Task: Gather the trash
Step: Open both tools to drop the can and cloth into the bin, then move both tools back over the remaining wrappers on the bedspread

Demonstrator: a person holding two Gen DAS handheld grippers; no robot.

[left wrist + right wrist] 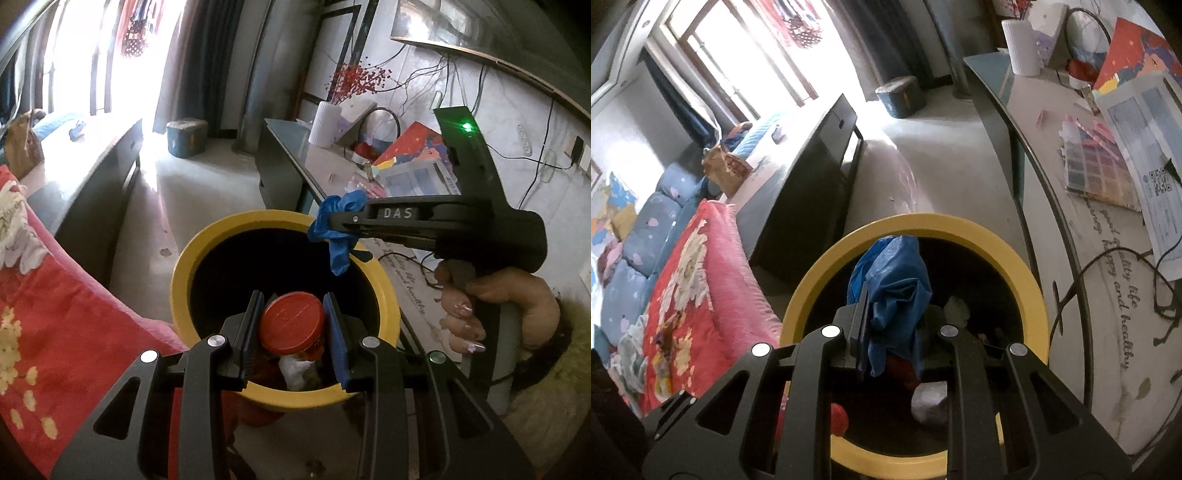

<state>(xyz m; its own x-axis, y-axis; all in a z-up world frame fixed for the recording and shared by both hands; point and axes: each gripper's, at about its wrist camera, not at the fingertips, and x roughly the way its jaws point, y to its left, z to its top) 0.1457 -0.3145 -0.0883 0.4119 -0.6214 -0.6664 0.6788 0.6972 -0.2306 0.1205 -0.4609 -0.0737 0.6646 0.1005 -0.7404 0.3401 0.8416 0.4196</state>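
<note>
A yellow trash bin stands on the floor between a sofa and a desk; it also shows in the right wrist view, with trash inside. My left gripper is shut on a jar with a red lid and holds it over the bin's mouth. My right gripper is shut on a crumpled blue glove above the bin. In the left wrist view the right gripper reaches in from the right with the blue glove hanging over the far rim.
A sofa with a red floral blanket lies left of the bin. A dark coffee table stands behind it. The desk on the right holds papers, cables, a white vase. A blue stool sits near the window.
</note>
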